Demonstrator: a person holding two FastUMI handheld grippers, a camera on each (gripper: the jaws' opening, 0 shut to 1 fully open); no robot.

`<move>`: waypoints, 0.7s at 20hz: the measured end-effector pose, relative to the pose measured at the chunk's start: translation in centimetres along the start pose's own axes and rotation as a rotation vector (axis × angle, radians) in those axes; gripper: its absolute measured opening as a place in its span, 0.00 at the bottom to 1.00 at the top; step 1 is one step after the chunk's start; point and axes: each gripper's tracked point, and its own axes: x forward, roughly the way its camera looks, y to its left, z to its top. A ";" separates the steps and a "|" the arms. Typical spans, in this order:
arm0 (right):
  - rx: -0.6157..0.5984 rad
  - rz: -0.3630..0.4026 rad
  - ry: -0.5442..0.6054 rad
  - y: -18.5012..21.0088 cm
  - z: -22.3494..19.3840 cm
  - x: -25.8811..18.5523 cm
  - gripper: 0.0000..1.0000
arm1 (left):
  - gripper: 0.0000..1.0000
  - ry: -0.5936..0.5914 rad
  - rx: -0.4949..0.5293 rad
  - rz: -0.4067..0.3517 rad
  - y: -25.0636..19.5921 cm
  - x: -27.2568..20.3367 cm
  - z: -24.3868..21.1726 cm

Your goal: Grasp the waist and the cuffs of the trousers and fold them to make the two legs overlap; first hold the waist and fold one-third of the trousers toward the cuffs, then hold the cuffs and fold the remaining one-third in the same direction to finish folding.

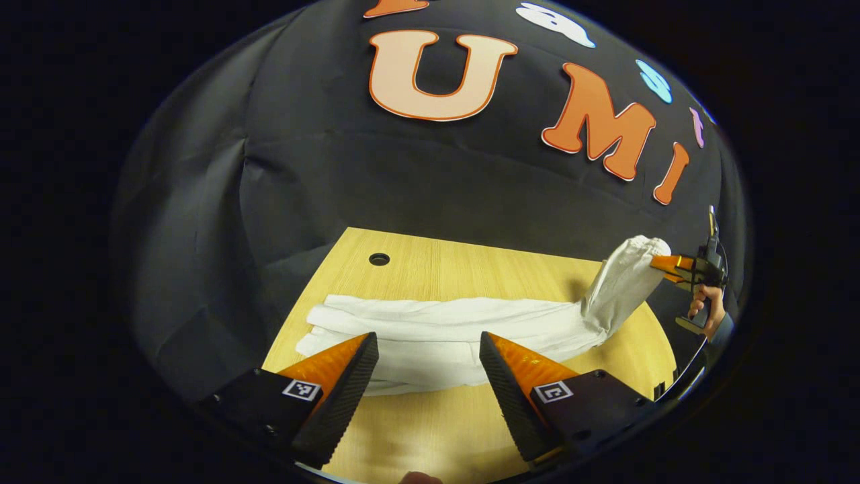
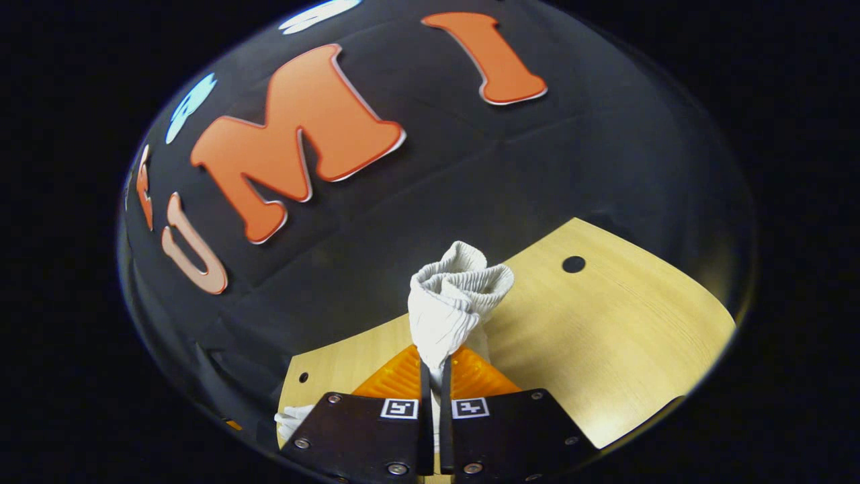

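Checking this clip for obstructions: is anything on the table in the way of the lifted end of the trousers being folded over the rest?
Nothing visible. The right hand-held gripper is shut on the raised end of the trousers; the left hand-held gripper is open by them. The table shows bare wood around.

L gripper agape, R gripper clamped

The left tool hides the trousers' near edge.
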 end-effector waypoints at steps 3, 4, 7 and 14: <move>-0.068 0.038 0.018 0.7 -0.3 0.2 0.04 | 0.99 0.008 0.025 -0.002 0.5 -0.6 -0.4; -0.087 0.054 0.027 1.1 -0.4 0.3 0.04 | 0.99 0.010 0.026 -0.005 0.7 -0.9 -0.4; -0.124 0.083 0.061 1.3 -0.6 0.9 0.04 | 0.99 0.022 0.008 -0.016 1.3 -0.3 -1.2; -0.244 0.113 0.147 1.0 0.9 -0.2 0.04 | 0.96 0.045 -0.020 -0.014 5.1 0.5 -3.8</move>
